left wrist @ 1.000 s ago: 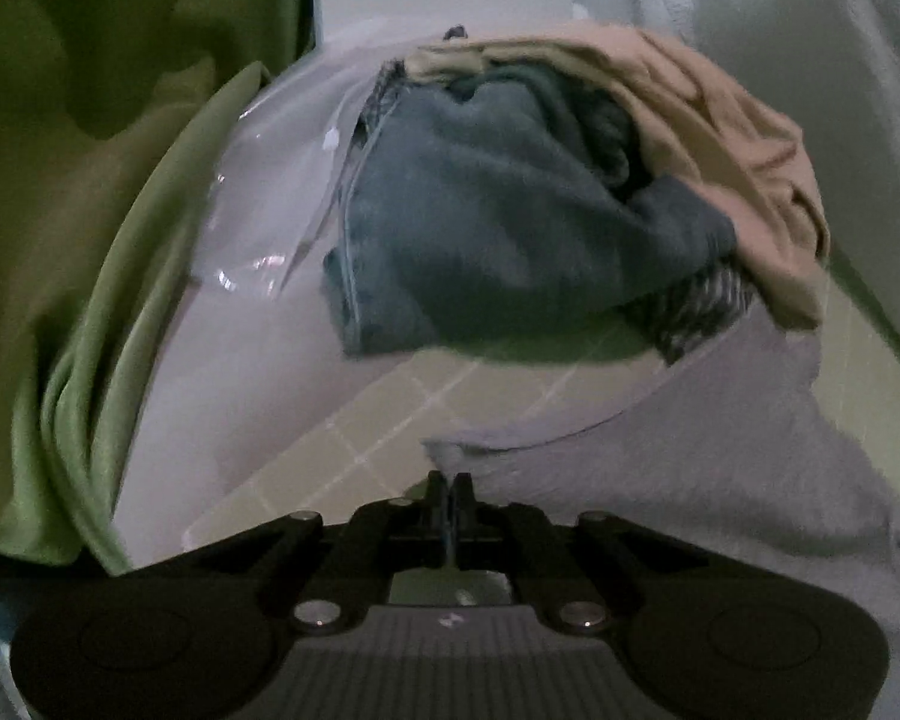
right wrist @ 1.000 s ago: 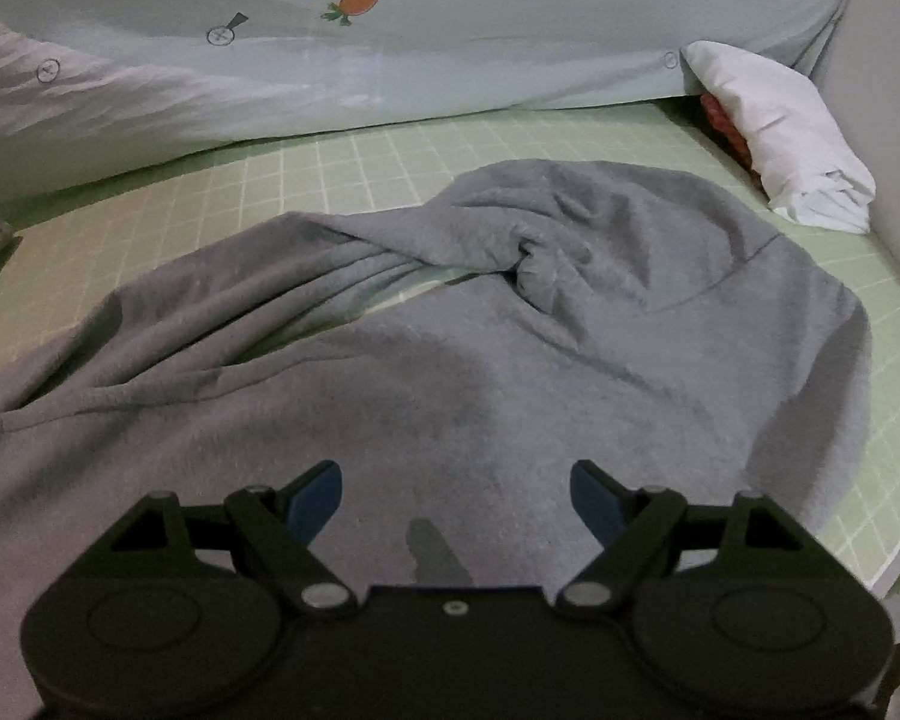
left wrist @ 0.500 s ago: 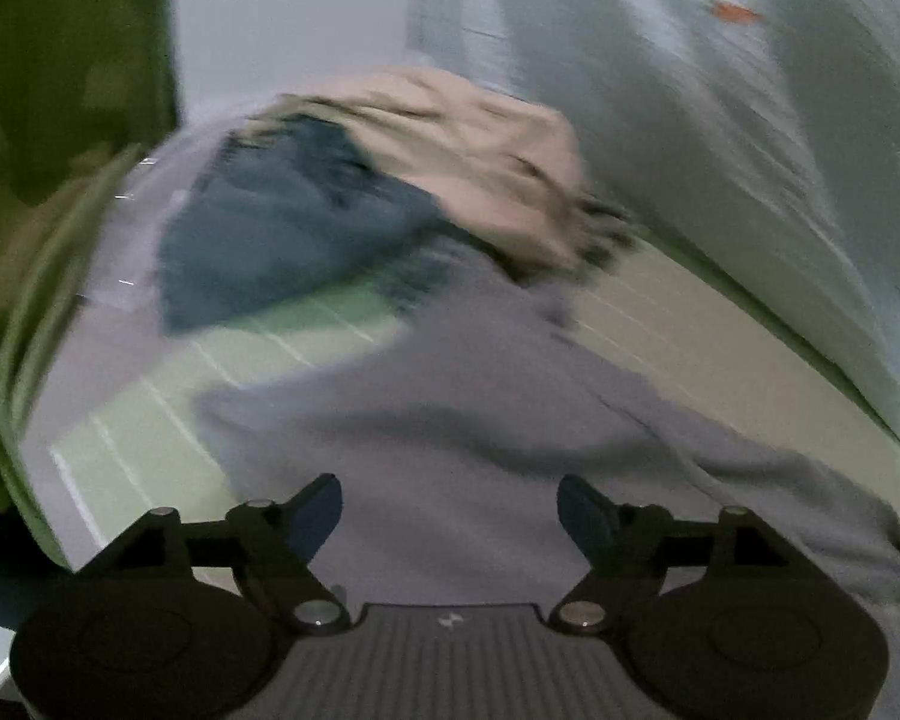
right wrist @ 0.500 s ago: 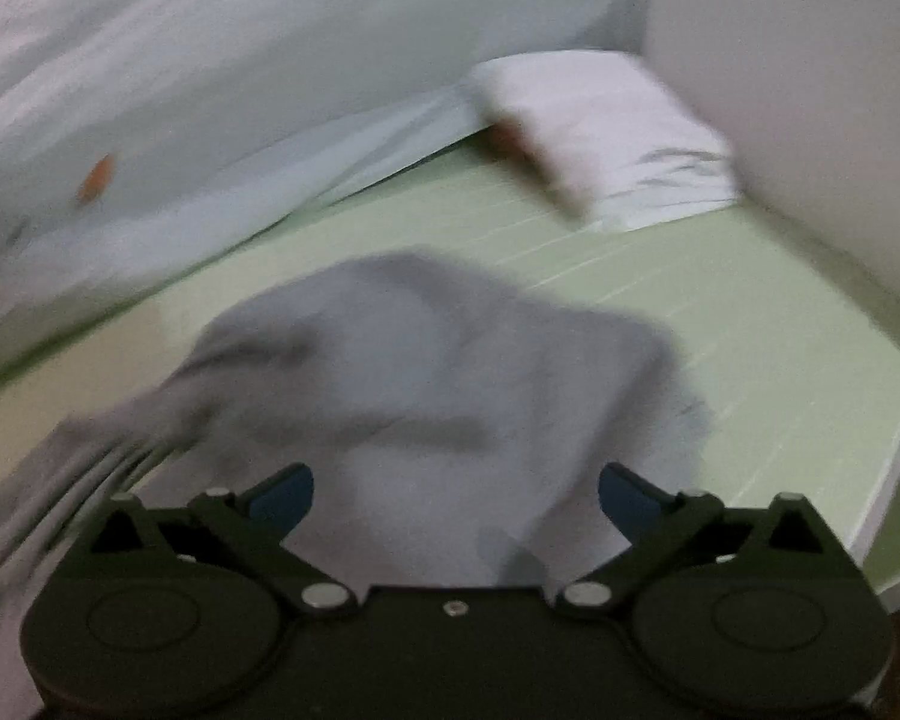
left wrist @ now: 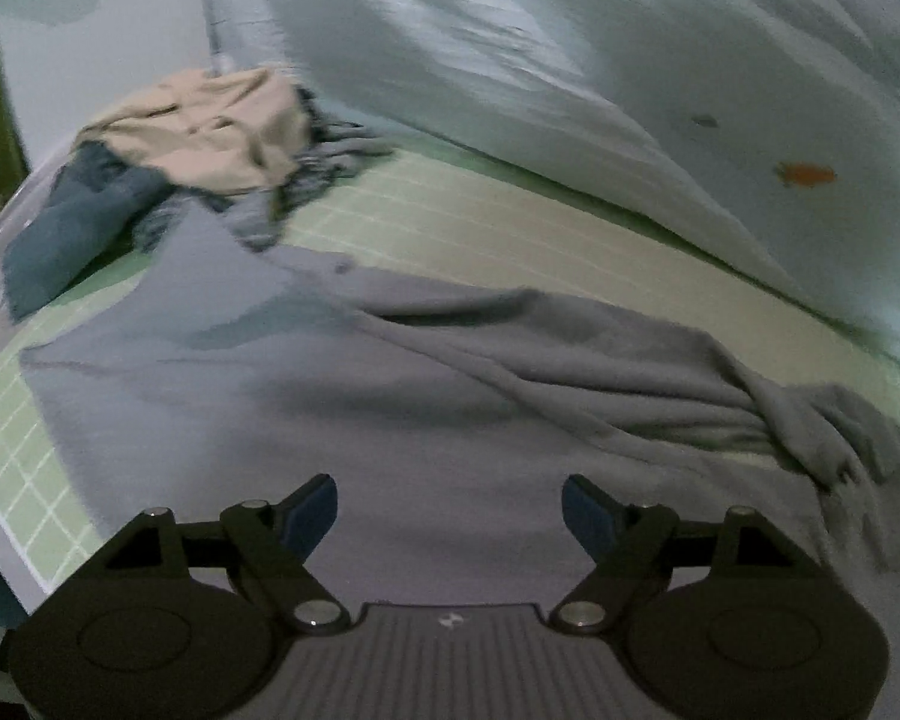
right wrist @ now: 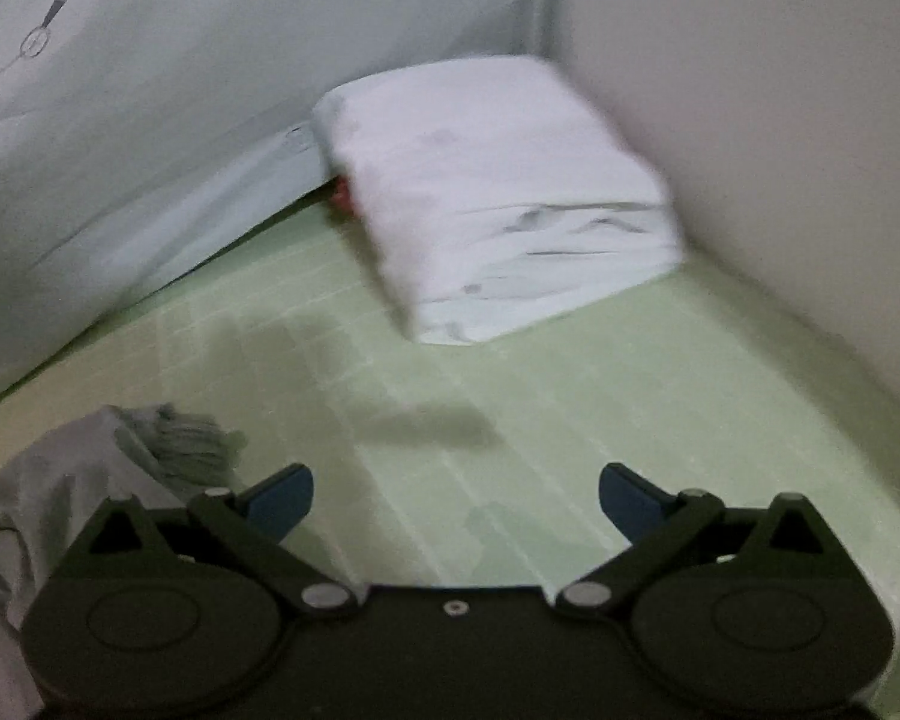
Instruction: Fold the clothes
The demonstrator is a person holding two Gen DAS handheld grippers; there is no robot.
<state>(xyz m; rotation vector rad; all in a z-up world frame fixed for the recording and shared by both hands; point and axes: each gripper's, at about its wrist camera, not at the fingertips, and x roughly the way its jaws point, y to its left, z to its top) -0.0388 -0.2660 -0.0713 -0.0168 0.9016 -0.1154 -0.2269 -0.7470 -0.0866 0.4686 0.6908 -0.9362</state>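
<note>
The left tongs (left wrist: 449,507) stand wide over a grey garment (left wrist: 390,396) with nothing between the blue pads; the jaws have just been opening. The garment lies spread and rumpled on the bed's green checked sheet (left wrist: 510,228), its folds bunched toward the right. At the far left sits a heap of clothes (left wrist: 168,168), a beige piece on top of a dark blue one. A pale quilt (left wrist: 570,60) with a small orange print rises along the far side.

The right tongs (right wrist: 456,498) are also wide and empty, having just opened, above bare green sheet (right wrist: 630,408). An edge of the grey garment (right wrist: 60,492) shows at the near left. A white folded stack (right wrist: 498,198) rests in the far corner, against the wall (right wrist: 780,120).
</note>
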